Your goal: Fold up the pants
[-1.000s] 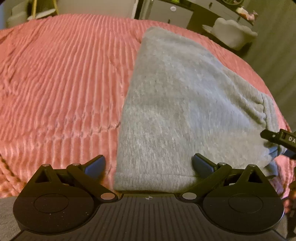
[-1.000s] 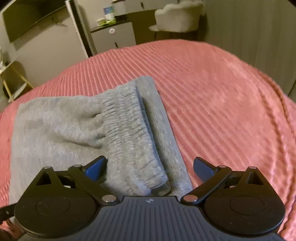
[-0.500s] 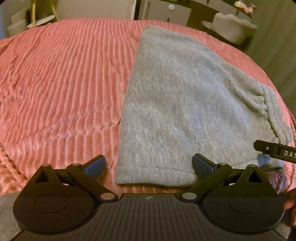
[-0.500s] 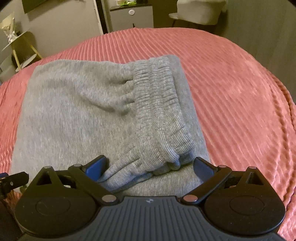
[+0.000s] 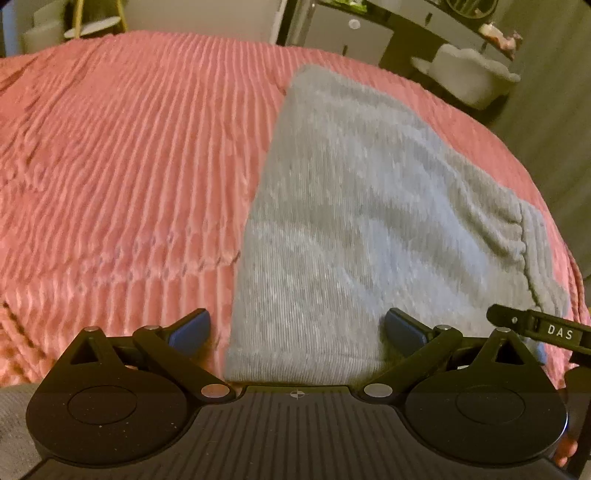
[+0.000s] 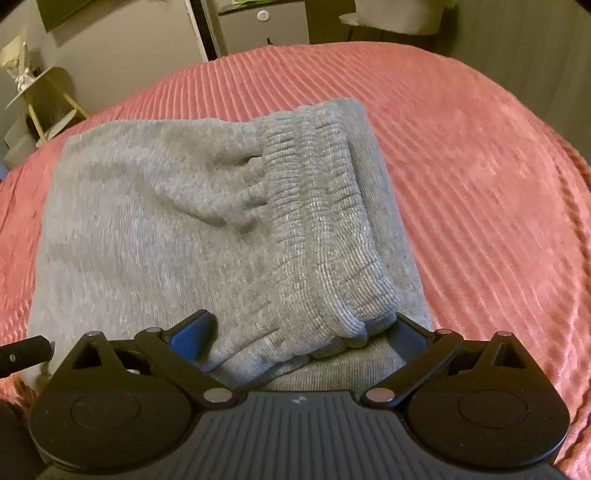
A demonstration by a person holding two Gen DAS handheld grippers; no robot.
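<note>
- Lying folded on the pink ribbed bedspread (image 5: 122,177): grey pants (image 5: 354,229), a compact stack with the ribbed elastic waistband (image 6: 325,221) uppermost on the right side.
- Seen from the left wrist, spreading away from the near edge toward the far right, with the near hem between the fingers of the left gripper (image 5: 297,328).
- Spread wide, that left gripper: blue pads (image 5: 192,326) either side of the hem, the left pad over bedspread just beside the cloth, the right pad over the cloth; contact with the fabric impossible to judge.
- Spread wide too, the right gripper (image 6: 301,328): left pad (image 6: 192,330) against the top layer, right finger beside the waistband's rolled near end, which bulges between the two fingers.
- No pinch visible on either side; cloth sits in each gap without being squeezed.
- At the right edge of the left view, poking in near the waistband corner: a black finger of the right gripper, lettered "DAS".
- At the left edge of the right view, low beside the stack: a black finger of the left gripper.
- Beyond the bed: a pale fluffy chair (image 5: 469,74), a dark cabinet (image 6: 266,22), and a gold-legged side table (image 6: 44,99).
</note>
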